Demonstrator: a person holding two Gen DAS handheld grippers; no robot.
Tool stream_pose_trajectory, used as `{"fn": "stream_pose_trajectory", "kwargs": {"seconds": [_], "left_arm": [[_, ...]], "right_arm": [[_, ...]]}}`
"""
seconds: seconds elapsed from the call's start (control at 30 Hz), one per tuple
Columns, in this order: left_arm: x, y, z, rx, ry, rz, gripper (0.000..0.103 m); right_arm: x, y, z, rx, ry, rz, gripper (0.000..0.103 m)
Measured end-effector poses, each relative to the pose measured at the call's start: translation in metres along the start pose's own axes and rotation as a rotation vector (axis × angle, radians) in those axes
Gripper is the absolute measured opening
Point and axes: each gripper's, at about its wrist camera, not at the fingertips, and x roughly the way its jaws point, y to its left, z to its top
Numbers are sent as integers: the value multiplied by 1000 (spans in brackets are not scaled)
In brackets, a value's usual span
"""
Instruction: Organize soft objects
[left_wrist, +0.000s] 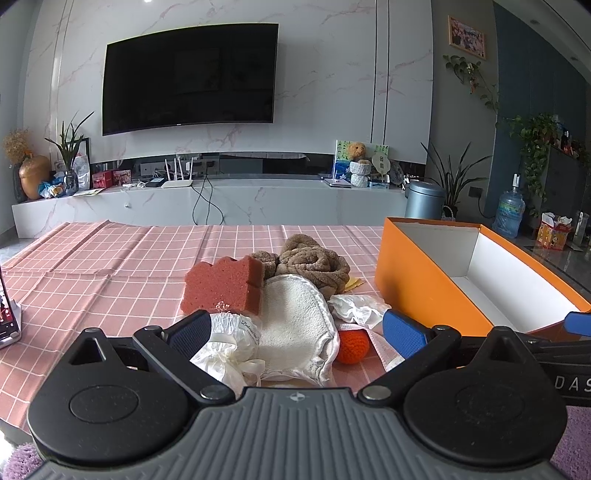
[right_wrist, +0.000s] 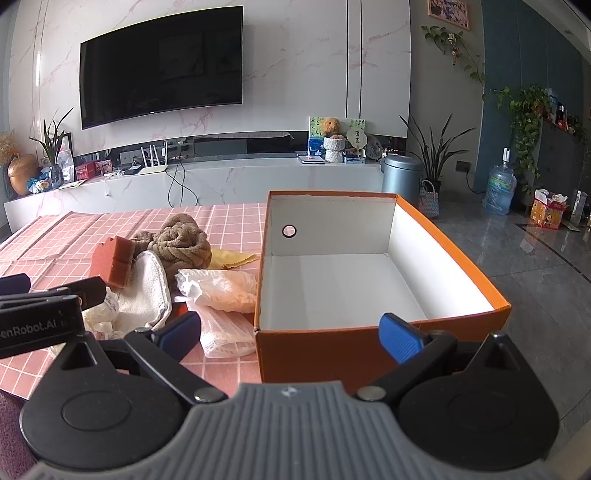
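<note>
A heap of soft things lies on the pink checked tablecloth: a red sponge, a brown knotted towel, a white terry mitt, a white gauze pouch, an orange crochet ball and crumpled white plastic. My left gripper stands open just in front of the mitt and pouch, holding nothing. An empty orange box with a white inside sits to the right. My right gripper hangs open at the box's near wall.
A phone on a stand sits at the table's left edge. A yellow cloth lies behind the plastic, a white mesh bag beside the box. Beyond the table are a TV console, a bin and tiled floor.
</note>
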Motion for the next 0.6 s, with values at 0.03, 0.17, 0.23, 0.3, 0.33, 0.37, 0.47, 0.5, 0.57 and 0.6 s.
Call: {"fn": "stream_pose_trajectory", "kwargs": {"seconds": [0.03,0.17,0.23,0.3,0.33,0.37,0.47,0.5,0.57,0.6], "left_arm": [[0,0,0,0,0,0,103],[-1,1,1,-1,2,-4,103],[0,1,1,-1,5,-6,103],[-1,1,1,0,4,-5,103],[-1,1,1,0,4,-5,103],[-1,1,1,-1,3,-5,103],[-1,1,2,0,5,-6,103],[-1,1,2,0,6,-7,103],[-3,1,3,2,6,-8,103],[-3,0,3,3,6,-8,103]], "right_arm": [[0,0,0,0,0,1,101],[0,0,-1,1,1,1,101],[1,0,-1,2,3,2,101],[1,0,-1,1,5,1,101],[1,0,-1,1,5,1,101],[1,-1,-1,1,5,1,101],[1,-1,-1,1,4,1,101],[1,-1,-1,2,4,0,101],[1,-1,-1,4,3,-1,101],[1,-1,0,5,4,-2,101]]}}
